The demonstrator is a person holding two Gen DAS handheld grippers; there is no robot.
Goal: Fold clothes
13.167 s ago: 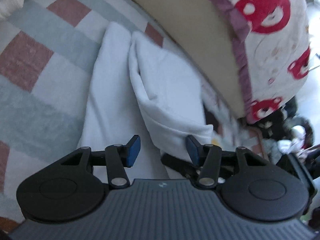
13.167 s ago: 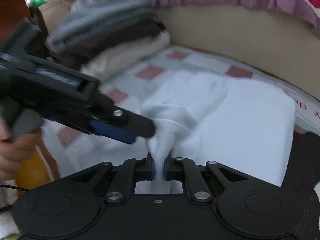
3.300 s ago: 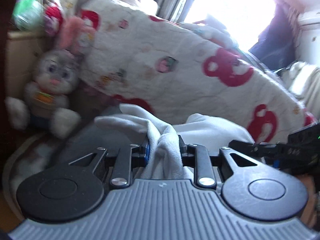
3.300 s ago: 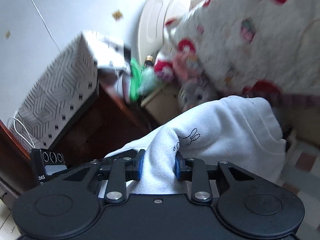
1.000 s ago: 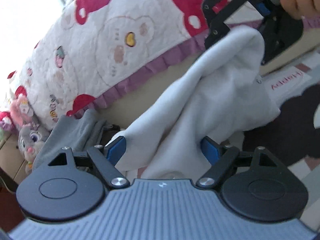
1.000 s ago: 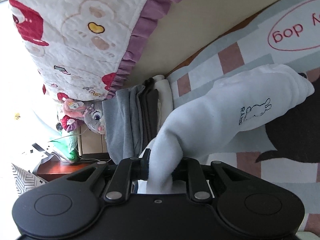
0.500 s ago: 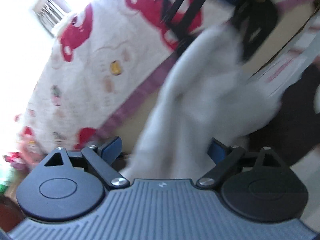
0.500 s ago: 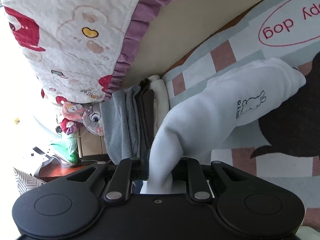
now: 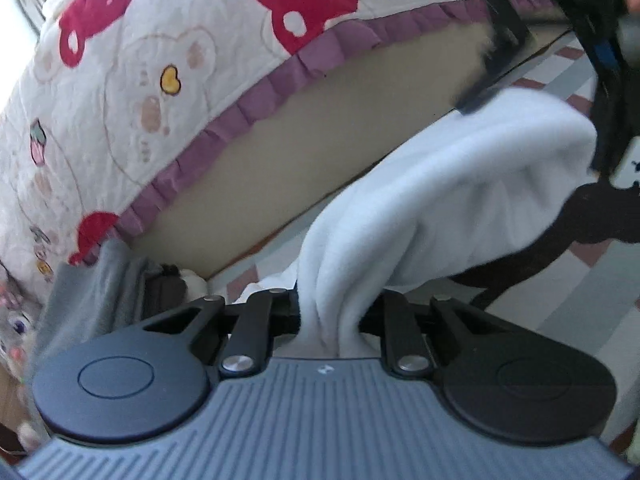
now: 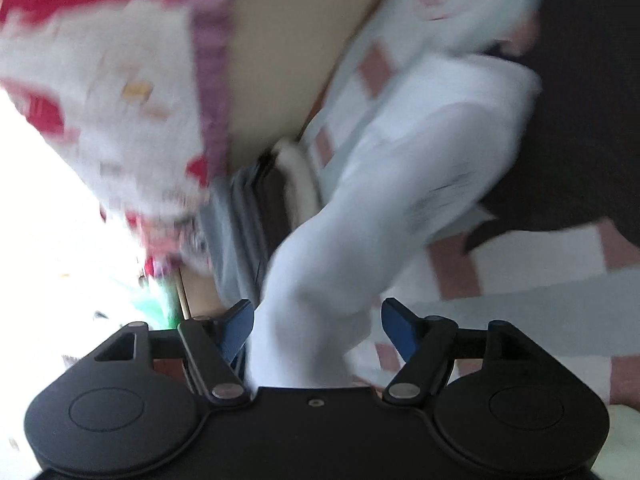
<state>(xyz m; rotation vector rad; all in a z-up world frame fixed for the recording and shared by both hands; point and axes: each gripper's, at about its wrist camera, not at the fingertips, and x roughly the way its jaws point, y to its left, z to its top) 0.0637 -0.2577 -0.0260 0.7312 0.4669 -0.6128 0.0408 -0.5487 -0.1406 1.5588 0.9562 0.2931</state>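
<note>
- Left gripper [image 9: 329, 312] had just closed, pinching the white garment [image 9: 452, 200], which trailed ahead onto the checked rug [image 9: 580, 292].
- Right gripper [image 10: 316, 324] had just opened, cloth loose between its jaws.
- Soft, light, floppy; probably best taken at bunched edges.

The soft white fleece garment [image 9: 448, 196] lies across the checked pink-and-grey rug [image 9: 576, 292], before the ruffle-edged quilted bedspread with red bears [image 9: 168, 64]. Left of it — against the bed's side — sits the stack of folded grey and dark clothes [image 10: 248, 216].
</note>
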